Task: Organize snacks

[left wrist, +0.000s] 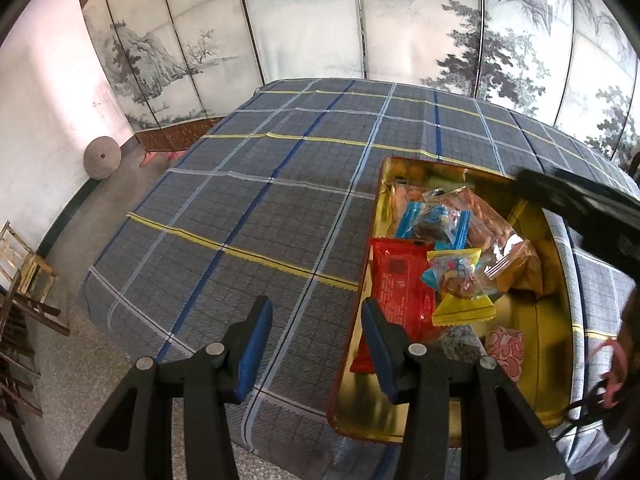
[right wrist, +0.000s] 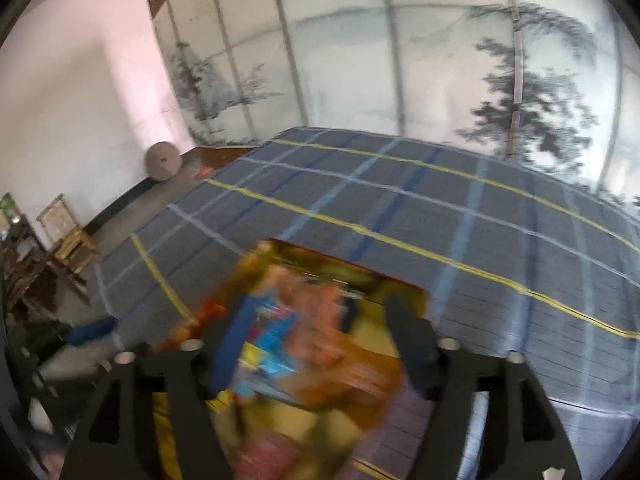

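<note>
1. A plaid tablecloth [left wrist: 248, 200], grey with blue, white and yellow lines, is spread over the table; a painted folding screen [left wrist: 320, 24] stands behind it, a round stone disc [left wrist: 102, 158] leans at the wall, and wooden chairs [left wrist: 28, 276] are seen at the left edge.
2. The gold-lined tin [left wrist: 532, 328] is set on the cloth at the right of the left wrist view; its near rim is partly hidden by the right-hand finger of the left gripper [left wrist: 316, 344].
3. The left gripper is held above the cloth, pointing down at a slant, its blue-padded jaws apart with nothing between them; one finger lies over the tin's left edge.
4. The right gripper [right wrist: 320, 344] is shown over the tin [right wrist: 352, 256], jaws apart. The snacks below it are smeared by motion blur; whether any pad touches a wrapper cannot be told. Part of it crosses the tin's far corner in the left wrist view.
5. In the tin lie a red packet [left wrist: 400, 284], a yellow-edged wrapper [left wrist: 460, 280], a blue-ended wrapper [left wrist: 432, 220], clear bags of orange snacks [left wrist: 492, 228] and a pink patterned packet [left wrist: 506, 350], piled loosely.
</note>
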A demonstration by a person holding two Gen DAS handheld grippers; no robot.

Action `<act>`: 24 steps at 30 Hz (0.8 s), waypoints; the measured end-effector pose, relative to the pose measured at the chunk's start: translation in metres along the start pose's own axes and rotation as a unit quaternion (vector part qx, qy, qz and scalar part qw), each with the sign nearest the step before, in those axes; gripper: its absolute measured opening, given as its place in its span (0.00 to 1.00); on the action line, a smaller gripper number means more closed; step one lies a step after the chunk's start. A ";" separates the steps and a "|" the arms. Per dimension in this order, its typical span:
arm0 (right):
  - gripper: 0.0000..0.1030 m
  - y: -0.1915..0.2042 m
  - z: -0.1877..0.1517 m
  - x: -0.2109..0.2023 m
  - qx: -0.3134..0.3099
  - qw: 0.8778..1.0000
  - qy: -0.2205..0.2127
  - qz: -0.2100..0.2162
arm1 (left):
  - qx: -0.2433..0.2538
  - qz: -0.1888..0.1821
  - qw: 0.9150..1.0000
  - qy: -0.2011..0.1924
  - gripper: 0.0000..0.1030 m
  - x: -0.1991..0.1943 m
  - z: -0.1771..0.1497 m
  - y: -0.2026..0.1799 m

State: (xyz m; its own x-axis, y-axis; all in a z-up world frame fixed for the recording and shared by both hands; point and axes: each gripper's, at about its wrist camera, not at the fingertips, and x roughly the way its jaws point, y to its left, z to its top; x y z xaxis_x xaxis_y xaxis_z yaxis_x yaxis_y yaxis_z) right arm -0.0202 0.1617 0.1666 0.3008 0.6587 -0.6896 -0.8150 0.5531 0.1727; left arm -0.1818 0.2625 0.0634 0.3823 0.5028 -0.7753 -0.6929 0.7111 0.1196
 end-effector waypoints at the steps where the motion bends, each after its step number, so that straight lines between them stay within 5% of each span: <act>1: 0.72 -0.013 -0.005 -0.004 0.002 1.000 0.002 -0.015 | 0.000 0.001 1.000 -0.002 0.46 -0.002 0.000 0.000; 6: 0.75 -0.109 -0.042 -0.025 0.046 0.991 0.037 -0.116 | 0.005 0.008 1.000 -0.011 0.46 -0.014 0.001 -0.004; 13: 0.75 -0.240 -0.091 -0.043 0.122 0.959 0.093 -0.240 | 0.021 0.015 0.999 -0.022 0.46 -0.032 0.002 -0.024; 16: 0.87 -0.277 -0.105 -0.051 0.148 0.950 0.096 -0.256 | 0.025 0.015 0.999 -0.024 0.46 -0.037 0.004 -0.035; 24: 0.99 -0.334 -0.104 -0.055 0.186 0.946 0.086 -0.252 | 0.043 0.029 0.998 -0.026 0.47 -0.044 0.007 -0.061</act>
State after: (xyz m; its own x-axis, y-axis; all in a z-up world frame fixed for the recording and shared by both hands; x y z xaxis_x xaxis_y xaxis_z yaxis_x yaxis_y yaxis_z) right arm 0.1839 -0.1129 0.0737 0.4947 0.1884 -0.8484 -0.3493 0.9370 0.0044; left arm -0.1519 0.2009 0.0949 0.3755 0.5680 -0.7324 -0.6606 0.7182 0.2184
